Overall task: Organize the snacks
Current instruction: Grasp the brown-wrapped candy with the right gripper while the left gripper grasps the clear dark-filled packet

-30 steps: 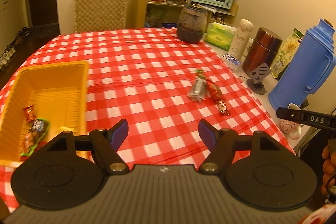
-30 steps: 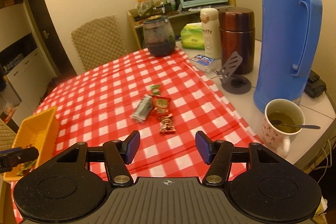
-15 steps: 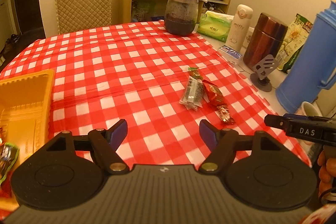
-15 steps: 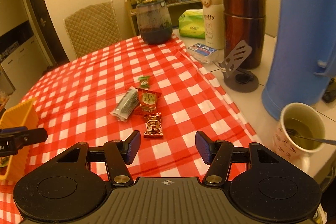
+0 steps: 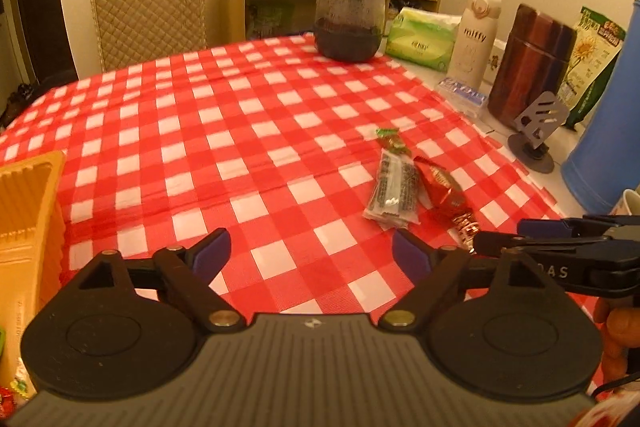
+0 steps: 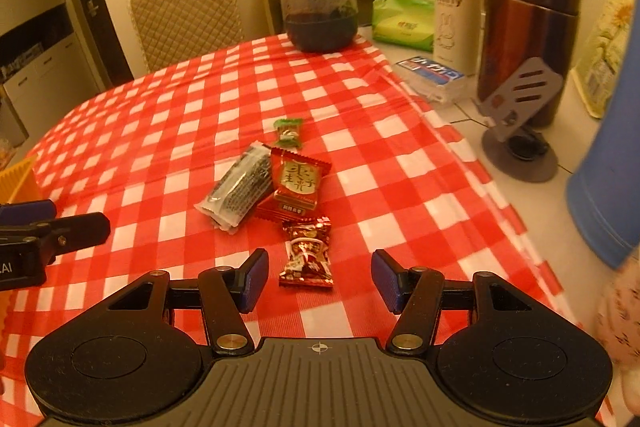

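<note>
Both claws were empty and apart over the checked surface. The right claw hung just above the brown-red candy, which lay between its blue pads with neither pad touching it. The left claw had just been opening wider, with only bare cloth between its fingers; the silver packet lay a little farther off and to its right.

Four snacks sat in a loose cluster on the right half of the surface: the candy nearest, the red square packet behind it, leaning on the silver packet to its left, and a small green sweet farthest away. The yellow tray waited at the near left edge (a few wrappers seemed to lie in it, though only scraps showed).

The step in hand looked like the reach for a pickup. Next, the right claw would probably need to sink and close across the candy's narrow width, then carry it left to the tray.
</note>
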`<state>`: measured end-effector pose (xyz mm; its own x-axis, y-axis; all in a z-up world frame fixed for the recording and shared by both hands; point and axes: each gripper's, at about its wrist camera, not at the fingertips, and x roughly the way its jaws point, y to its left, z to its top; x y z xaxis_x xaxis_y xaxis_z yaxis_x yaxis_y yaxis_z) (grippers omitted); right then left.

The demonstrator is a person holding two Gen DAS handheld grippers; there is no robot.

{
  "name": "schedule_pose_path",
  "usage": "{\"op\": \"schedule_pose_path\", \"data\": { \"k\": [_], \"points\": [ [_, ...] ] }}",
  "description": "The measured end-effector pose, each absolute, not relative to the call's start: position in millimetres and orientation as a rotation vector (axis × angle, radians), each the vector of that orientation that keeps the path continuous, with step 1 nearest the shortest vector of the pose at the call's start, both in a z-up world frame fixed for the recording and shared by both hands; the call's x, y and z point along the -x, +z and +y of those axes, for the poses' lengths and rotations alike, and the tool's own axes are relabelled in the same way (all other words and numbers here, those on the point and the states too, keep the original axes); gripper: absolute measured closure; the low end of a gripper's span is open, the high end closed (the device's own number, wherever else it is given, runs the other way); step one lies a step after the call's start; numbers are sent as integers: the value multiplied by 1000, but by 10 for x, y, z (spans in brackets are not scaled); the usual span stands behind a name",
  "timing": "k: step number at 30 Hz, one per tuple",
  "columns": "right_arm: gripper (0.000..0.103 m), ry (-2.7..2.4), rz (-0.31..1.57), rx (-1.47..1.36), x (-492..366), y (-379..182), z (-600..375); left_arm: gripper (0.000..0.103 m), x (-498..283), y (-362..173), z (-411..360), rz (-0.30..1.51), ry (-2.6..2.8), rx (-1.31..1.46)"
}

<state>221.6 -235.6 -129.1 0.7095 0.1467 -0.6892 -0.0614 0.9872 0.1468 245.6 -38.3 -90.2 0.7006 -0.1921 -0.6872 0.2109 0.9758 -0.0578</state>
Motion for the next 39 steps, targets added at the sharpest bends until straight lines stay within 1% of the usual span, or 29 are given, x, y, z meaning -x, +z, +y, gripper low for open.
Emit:
{"op": "schedule_pose_path", "data": {
  "k": [2,7,8,9,11,18,19,24,26,30,31,33,35,37,39],
  "points": [
    [54,121,775,-98,-2280,-1344,-2313,16,-2520,-953,-387,794,-230,-22],
    [63,122,784,-68,-2404,-1454,-2249,16,-2604,-1044,-430,826,-242,-15],
    [67,118,786,-65,-2418,-1472,-2241,16,-2618,-1059,-440,828,-247,-17],
    [69,114,788,-61,-2428,-1484,-2232,16,-2632,-1071,-453,828,-254,-18],
    [77,106,781,-39,-2424,-1495,-2211,16,-2664,-1091,-484,828,-269,-18],
    [80,94,759,-44,-2354,-1443,-2279,17,-2844,-1155,-706,788,-340,-77],
    [82,90,755,-53,-2342,-1424,-2304,18,-2873,-1165,-734,781,-352,-77],
    [83,70,749,-82,-2293,-1369,-2421,26,-2996,-1213,-936,763,-401,-111],
    [83,63,750,-84,-2284,-1373,-2454,33,-3029,-1237,-1015,753,-419,-131],
    [83,51,756,-88,-2274,-1400,-2508,39,-3097,-1302,-1128,749,-435,-157],
    [83,50,758,-89,-2270,-1406,-2517,43,-3109,-1318,-1154,745,-434,-173],
    [83,49,761,-87,-2256,-1420,-2532,48,-3132,-1353,-1199,742,-431,-207],
    [83,49,766,-88,-2250,-1435,-2541,58,-3161,-1385,-1220,749,-430,-220],
    [83,50,770,-87,-2244,-1452,-2540,64,-3173,-1413,-1235,762,-434,-237],
    [83,55,771,-89,-2235,-1457,-2537,65,-3134,-1407,-1217,772,-429,-236]
  ]
}}
